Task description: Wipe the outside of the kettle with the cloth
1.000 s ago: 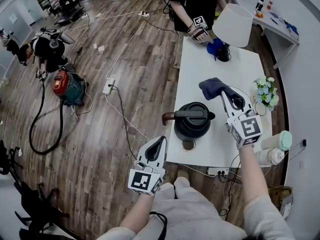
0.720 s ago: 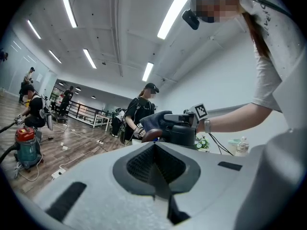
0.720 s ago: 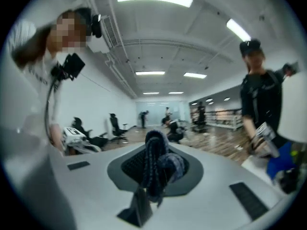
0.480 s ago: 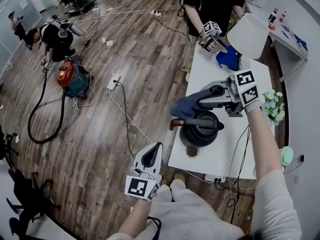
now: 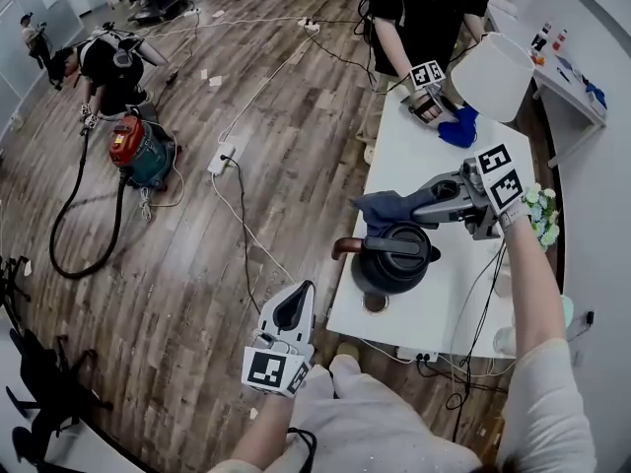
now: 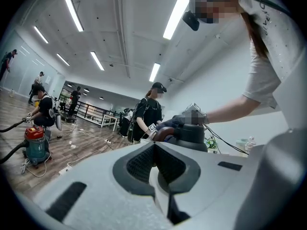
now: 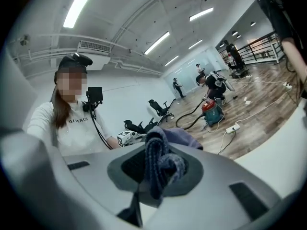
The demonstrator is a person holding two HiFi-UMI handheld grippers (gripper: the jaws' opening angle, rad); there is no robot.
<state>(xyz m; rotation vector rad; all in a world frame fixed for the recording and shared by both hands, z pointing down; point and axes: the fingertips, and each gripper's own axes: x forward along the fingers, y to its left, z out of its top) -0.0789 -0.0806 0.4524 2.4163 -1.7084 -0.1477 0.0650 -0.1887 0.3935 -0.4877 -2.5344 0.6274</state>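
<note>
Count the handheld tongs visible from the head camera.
3. The left tongs over the floor; the right tongs above the kettle, gripping the cloth; third tongs in the standing person's hand at the table's far end. More may be hidden.

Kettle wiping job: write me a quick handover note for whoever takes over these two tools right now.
Left tool: shut and empty, held low over the floor, off the near left side of the table.
Right tool: shut on the dark blue cloth. The cloth hangs by the top of the black kettle; I cannot tell whether they touch.
The kettle stands upright near the front left edge of the white table.
Done: cloth gripped and held at the kettle.
Left: wipe the kettle's outside all round. Steadying it with the left tool may help.
</note>
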